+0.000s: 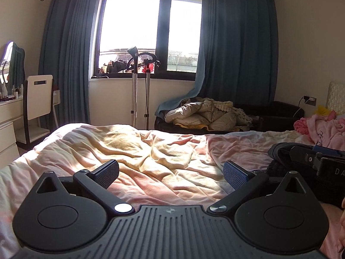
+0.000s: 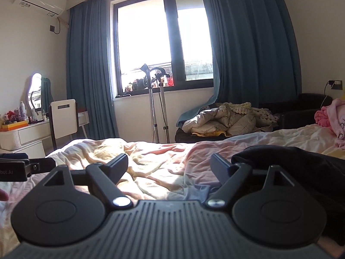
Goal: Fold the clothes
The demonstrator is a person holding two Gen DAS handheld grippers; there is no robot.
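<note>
Both grippers low over bed (image 1: pixel 151 151), I keep them level w/ sheet for next pick. Left gripper (image 1: pixel 171 172) jaws wide, nothing btw them. Right gripper (image 2: pixel 169 169) also wide, empty. Dark garment (image 2: pixel 291 161) lies just beside right finger (seems set down, not held). Pink clothes (image 1: pixel 323 129) wait near headboard.

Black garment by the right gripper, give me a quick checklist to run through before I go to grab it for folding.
1. Right gripper open and empty: ok, only the bedsheet shows between its fingers.
2. Left gripper open and empty: ok.
3. Black garment within view: ok, it lies on the bed just right of the right gripper's right finger.
4. Garment between the jaws: not ok, it sits outside them.
5. Garment edge or corner identified: cannot tell, it is bunched and dark.
6. Flat folding space: ok, open sheet ahead, though wrinkled; the pink clothes lie farther right.
</note>
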